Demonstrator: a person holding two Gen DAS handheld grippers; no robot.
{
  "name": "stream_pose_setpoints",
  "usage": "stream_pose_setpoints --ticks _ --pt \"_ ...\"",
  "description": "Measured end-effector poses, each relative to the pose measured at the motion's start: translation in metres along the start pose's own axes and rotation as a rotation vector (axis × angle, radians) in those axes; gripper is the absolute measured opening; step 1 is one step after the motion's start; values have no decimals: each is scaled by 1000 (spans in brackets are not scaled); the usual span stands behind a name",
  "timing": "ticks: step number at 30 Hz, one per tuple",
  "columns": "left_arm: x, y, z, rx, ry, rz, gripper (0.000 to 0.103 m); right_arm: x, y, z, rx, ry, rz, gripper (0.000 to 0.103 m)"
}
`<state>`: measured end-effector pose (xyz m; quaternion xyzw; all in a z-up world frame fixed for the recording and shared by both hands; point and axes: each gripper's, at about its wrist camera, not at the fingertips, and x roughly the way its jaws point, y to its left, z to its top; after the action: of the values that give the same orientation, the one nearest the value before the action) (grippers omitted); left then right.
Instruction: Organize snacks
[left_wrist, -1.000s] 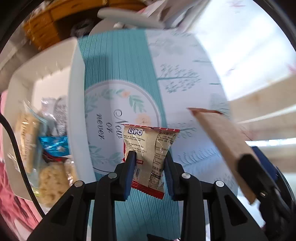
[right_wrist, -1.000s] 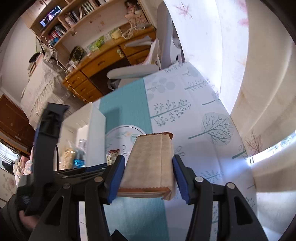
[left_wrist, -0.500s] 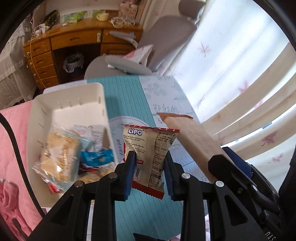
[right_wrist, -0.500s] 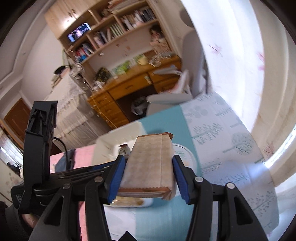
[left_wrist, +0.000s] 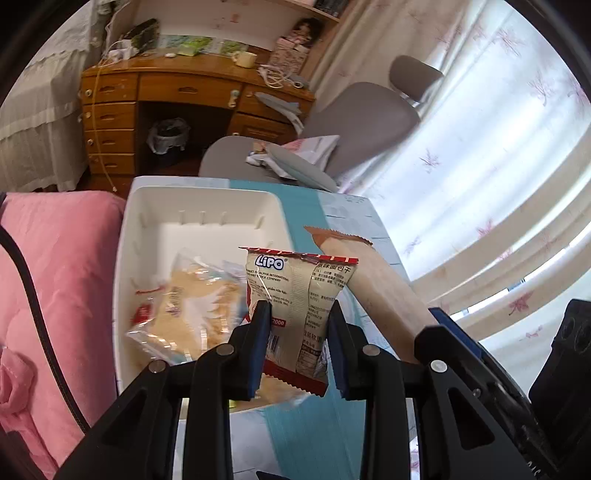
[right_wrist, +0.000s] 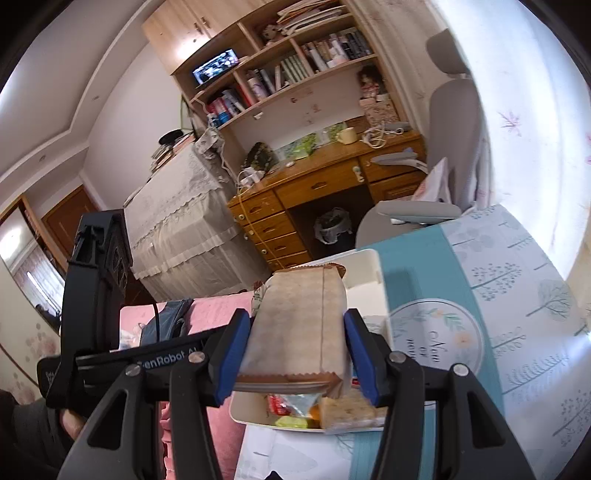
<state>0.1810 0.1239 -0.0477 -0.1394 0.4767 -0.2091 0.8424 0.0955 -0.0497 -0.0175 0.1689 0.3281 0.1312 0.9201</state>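
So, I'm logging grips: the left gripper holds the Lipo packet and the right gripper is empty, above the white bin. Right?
Not quite. The right gripper isn't empty: the right wrist view shows it clamping a tan packet. The left gripper does hold the Lipo packet, above the white bin.

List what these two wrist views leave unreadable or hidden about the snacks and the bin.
- Left wrist view: the Lipo packet in the left gripper hides the near right part of the white bin; its small print is too fine to read.
- Right wrist view: the tan packet in the right gripper covers most of the bin's contents; it shows no readable brand.
- The bin's near wall is hidden behind both grippers.
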Motion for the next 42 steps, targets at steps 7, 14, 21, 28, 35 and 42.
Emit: stream_pose_setpoints --ticks 7,14,21,28,35,42 --pt "9 28 -3 -43 37 27 38 21 11 -19 11 63 -8 56" --pt "16 39 -13 -78 104 120 68 26 6 -28 13 162 -92 67" --pt "7 32 -40 -55 93 225 79 17 -5 -36 -9 230 -116 69" --pt "-1 0 -72 -48 76 248 80 7 -26 -54 -10 326 -62 69" --pt "-5 -54 -104 -103 51 292 84 -35 -65 -65 -29 387 -23 87" --pt "-13 -128 -134 -98 -18 350 98 -92 -112 -63 -101 461 -56 96"
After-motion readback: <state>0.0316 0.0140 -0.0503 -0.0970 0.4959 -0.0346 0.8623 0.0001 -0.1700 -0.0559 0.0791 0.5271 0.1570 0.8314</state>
